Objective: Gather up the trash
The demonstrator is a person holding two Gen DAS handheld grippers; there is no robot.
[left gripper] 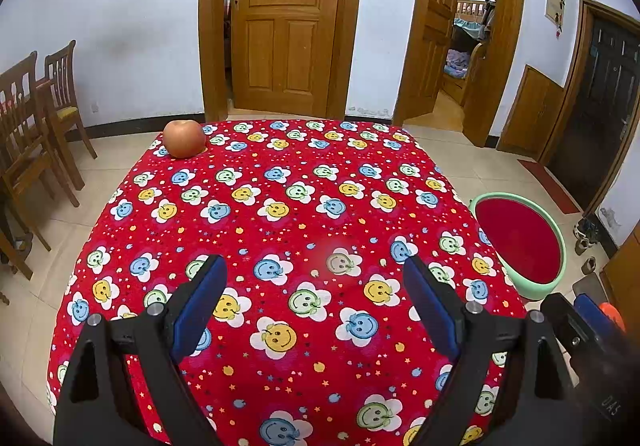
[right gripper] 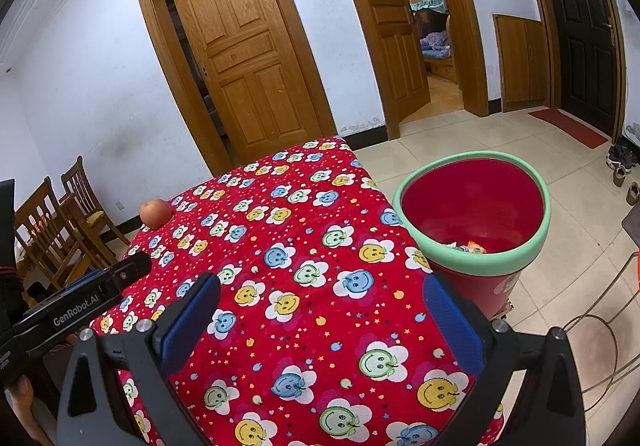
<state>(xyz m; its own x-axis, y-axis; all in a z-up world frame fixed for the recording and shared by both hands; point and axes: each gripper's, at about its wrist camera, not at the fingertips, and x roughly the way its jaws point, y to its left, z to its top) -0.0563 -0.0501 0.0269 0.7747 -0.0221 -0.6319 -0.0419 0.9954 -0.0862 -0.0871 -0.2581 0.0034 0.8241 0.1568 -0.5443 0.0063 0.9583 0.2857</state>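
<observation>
Red smiley-print cloth covers the tabletop (left gripper: 280, 181), bare but for one apple (left gripper: 184, 139) at its far left corner, while left claw (left gripper: 316, 298) and right claw (right gripper: 324, 310) hover spread and empty, trash apparently already gathered in the green-rimmed bin (right gripper: 486, 258) just beside.

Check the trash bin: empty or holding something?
Holding something: the trash bin stands upright, and crumpled scraps lie at its bottom in the right wrist view.
</observation>
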